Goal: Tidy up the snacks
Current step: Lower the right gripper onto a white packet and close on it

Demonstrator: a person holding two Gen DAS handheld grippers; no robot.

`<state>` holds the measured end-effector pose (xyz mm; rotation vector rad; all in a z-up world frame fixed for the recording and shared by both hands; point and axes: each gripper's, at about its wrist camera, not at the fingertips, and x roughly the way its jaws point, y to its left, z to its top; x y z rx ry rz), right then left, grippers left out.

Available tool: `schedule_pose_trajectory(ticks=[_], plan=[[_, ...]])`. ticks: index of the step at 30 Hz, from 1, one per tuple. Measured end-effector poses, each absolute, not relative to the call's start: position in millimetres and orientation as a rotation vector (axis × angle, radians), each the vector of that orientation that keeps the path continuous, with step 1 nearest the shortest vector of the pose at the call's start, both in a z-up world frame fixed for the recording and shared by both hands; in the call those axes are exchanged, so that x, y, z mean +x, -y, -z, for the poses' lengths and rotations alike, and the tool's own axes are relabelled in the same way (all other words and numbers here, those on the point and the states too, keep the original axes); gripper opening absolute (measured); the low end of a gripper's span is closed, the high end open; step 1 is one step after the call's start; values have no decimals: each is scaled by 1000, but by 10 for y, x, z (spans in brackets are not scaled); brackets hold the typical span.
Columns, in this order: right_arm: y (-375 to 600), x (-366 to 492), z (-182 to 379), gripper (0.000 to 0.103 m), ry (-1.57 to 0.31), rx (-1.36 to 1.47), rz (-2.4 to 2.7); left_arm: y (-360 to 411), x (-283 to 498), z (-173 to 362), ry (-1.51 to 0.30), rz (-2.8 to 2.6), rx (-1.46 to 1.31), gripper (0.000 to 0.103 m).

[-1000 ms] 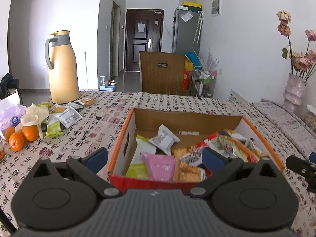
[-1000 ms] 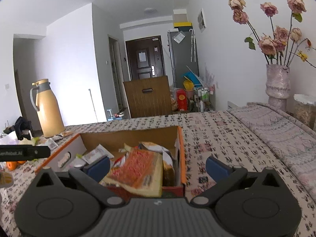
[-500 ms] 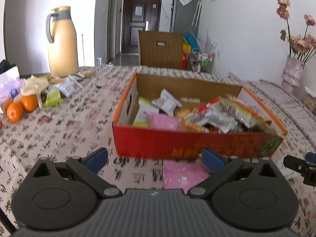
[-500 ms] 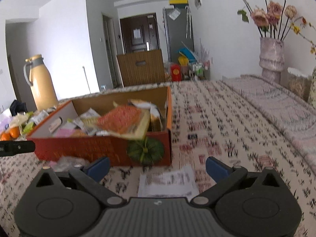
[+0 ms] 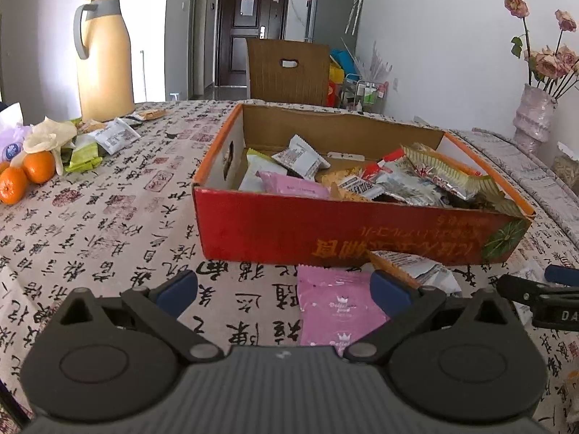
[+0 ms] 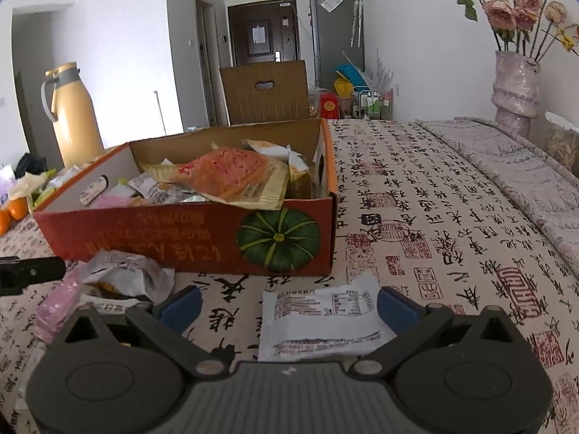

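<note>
Comparing the two wrist views: the left wrist view shows the red cardboard box (image 5: 347, 238) from its long front wall, with the snack packets (image 5: 362, 181) inside visible across its full width, and it alone shows the loose packets (image 5: 108, 137) and oranges (image 5: 25, 177) at 10 o'clock beside the yellow thermos jug (image 5: 105, 58). The right wrist view shows the same box (image 6: 188, 238) from its right front corner, where a green pumpkin print (image 6: 278, 240) marks the wall, and a large orange packet (image 6: 231, 177) lies on top of the contents. Only this view shows the white printed packet (image 6: 322, 322) on the worktop (image 6: 452, 224) at 6 o'clock, plus the vase of dried roses (image 6: 515, 86) at 2 o'clock.

Left hand-held gripper (image 5: 284, 291): jaws spread wide, holding nothing. A pink packet (image 5: 340, 307) lies flat on the worktop between the fingers, nearer the right finger; contact cannot be confirmed. An orange-and-white packet (image 5: 412, 267) lies just beyond it, against the box front.

Right hand-held gripper (image 6: 289, 305): jaws spread wide, holding nothing. The white printed packet lies between the fingers, toward the right finger. A crumpled white packet (image 6: 126, 278) and a pink packet (image 6: 58, 307) lie at 9 o'clock, in front of the box.
</note>
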<state>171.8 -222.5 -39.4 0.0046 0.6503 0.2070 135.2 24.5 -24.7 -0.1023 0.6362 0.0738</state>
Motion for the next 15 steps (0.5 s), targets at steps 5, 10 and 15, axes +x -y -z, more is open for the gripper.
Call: schedule_pose_trajectory(ticks=[5, 10, 15], plan=[[2152, 1871, 515, 103, -718, -37, -208, -284, 1380, 277, -647, -69, -126, 103], [2102, 1892, 547, 103, -722, -65, -194, -285, 1384, 291, -653, -70, -132, 103], [2105, 1901, 541, 103, -725, -67, -197, -297, 1382, 298, -652, -67, -141, 103]])
